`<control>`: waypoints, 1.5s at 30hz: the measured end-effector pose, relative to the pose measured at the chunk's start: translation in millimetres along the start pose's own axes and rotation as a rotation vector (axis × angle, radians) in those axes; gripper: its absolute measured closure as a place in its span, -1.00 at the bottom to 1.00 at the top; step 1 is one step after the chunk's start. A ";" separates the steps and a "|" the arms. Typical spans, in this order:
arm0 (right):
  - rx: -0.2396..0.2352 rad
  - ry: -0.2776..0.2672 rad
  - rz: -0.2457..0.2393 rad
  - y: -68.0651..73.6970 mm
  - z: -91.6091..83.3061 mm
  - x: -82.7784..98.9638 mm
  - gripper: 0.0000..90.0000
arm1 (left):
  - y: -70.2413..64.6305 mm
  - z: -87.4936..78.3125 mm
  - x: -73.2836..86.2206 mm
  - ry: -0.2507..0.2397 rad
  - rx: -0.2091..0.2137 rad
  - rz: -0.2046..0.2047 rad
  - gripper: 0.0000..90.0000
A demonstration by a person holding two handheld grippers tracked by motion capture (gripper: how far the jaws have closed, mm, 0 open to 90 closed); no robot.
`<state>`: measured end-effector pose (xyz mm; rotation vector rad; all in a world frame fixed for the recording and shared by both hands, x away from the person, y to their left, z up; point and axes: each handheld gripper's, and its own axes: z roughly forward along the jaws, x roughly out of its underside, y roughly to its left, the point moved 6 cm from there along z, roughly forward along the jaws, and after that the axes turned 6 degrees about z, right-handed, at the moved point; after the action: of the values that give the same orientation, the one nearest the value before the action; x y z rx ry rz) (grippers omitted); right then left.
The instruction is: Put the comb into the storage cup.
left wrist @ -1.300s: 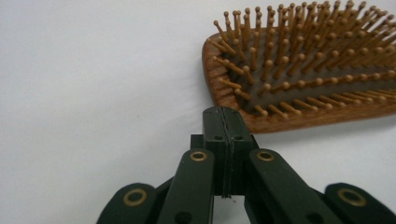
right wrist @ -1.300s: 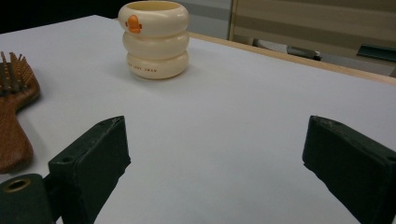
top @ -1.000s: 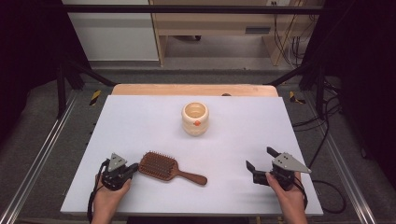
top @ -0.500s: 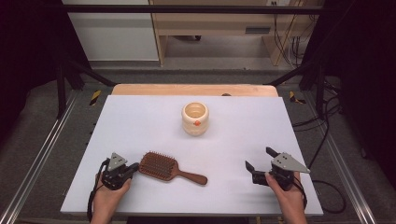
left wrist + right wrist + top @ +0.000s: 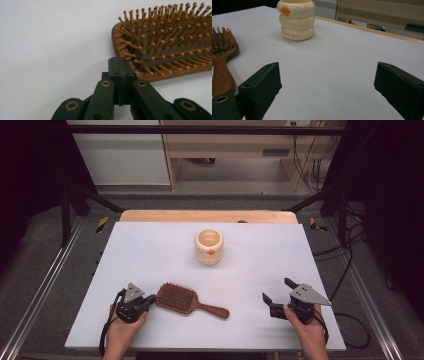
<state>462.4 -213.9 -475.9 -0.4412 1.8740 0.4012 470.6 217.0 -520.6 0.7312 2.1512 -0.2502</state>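
A wooden paddle hairbrush [image 5: 189,301] lies bristles up near the table's front, its handle pointing right. My left gripper [image 5: 148,300] rests just left of the brush head, jaws shut together with nothing between them. In the left gripper view the closed tips [image 5: 119,67] sit at the corner of the brush head [image 5: 165,42], and I cannot tell whether they touch it. A cream ribbed cup [image 5: 209,246] with an orange mark stands upright at mid-table. My right gripper [image 5: 278,291] rests open at the front right, jaws wide apart and empty; its view takes in the cup [image 5: 297,20] and the brush handle [image 5: 220,72].
The white tabletop [image 5: 280,250] has a wooden strip [image 5: 200,216] along its far edge. Metal frame rails [image 5: 40,285] run down both sides. Cables [image 5: 350,265] trail off the right side. A wooden bench stands on the floor beyond the table.
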 end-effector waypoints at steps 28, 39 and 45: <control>0.000 0.013 0.000 1.0 0.9 3.2 -0.84 | -44.4 13.4 -18.9 0.009 0.061 0.109 1.00; -0.013 0.019 0.005 5.5 2.0 4.7 -0.85 | -58.1 17.5 -23.4 0.003 0.075 0.147 1.00; -0.037 0.004 0.020 12.9 0.1 0.5 -0.86 | -51.9 11.6 -25.4 -0.044 0.061 0.115 1.00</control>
<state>456.1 -202.7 -475.6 -0.4481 1.8784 0.4491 460.4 159.6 -512.2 0.8735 2.0594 -0.2693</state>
